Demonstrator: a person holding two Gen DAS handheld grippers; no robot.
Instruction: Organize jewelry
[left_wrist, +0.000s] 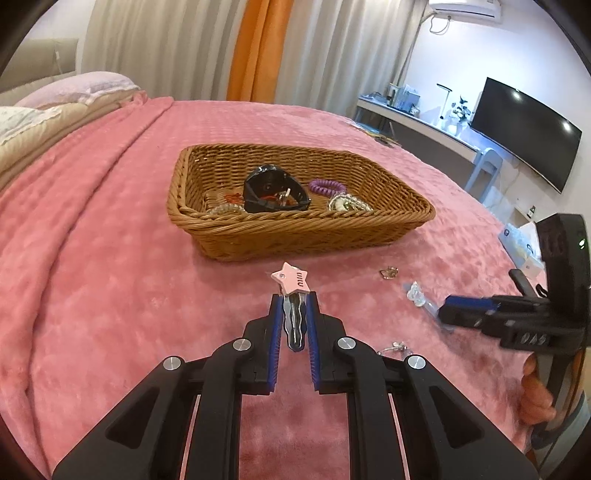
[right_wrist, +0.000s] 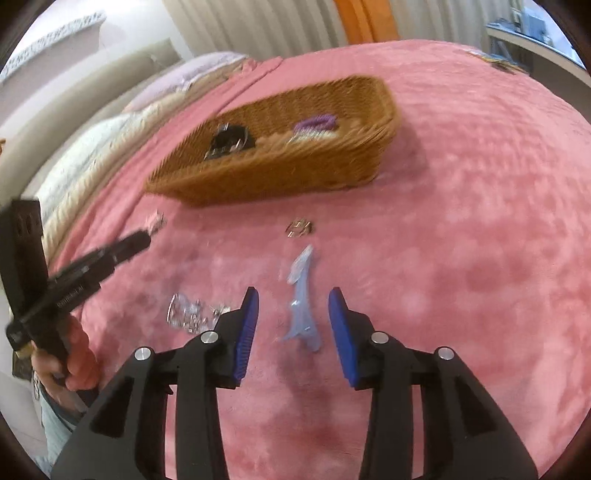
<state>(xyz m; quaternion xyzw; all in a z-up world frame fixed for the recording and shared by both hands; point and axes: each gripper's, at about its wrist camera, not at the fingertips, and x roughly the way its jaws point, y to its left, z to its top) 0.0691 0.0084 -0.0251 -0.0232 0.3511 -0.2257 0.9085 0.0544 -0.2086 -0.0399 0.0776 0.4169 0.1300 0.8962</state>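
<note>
My left gripper (left_wrist: 293, 297) is shut on a pink star hair clip (left_wrist: 291, 282) and holds it above the pink blanket, short of the wicker basket (left_wrist: 295, 229). The basket holds a black watch (left_wrist: 271, 190), a purple coil hair tie (left_wrist: 327, 185) and pearly bracelets (left_wrist: 347, 204). My right gripper (right_wrist: 293, 295) is open, its fingers on either side of a pale blue hair clip (right_wrist: 301, 295) that lies on the blanket. A small gold ring-like piece (right_wrist: 299, 227) lies beyond it. A clear crystal piece (right_wrist: 192, 314) lies to the left of the right gripper.
The pink blanket (left_wrist: 110, 258) covers the bed, with pillows (left_wrist: 44, 107) at the far left. A desk with a monitor (left_wrist: 524, 129) stands past the bed's right side. The right view is blurred by motion.
</note>
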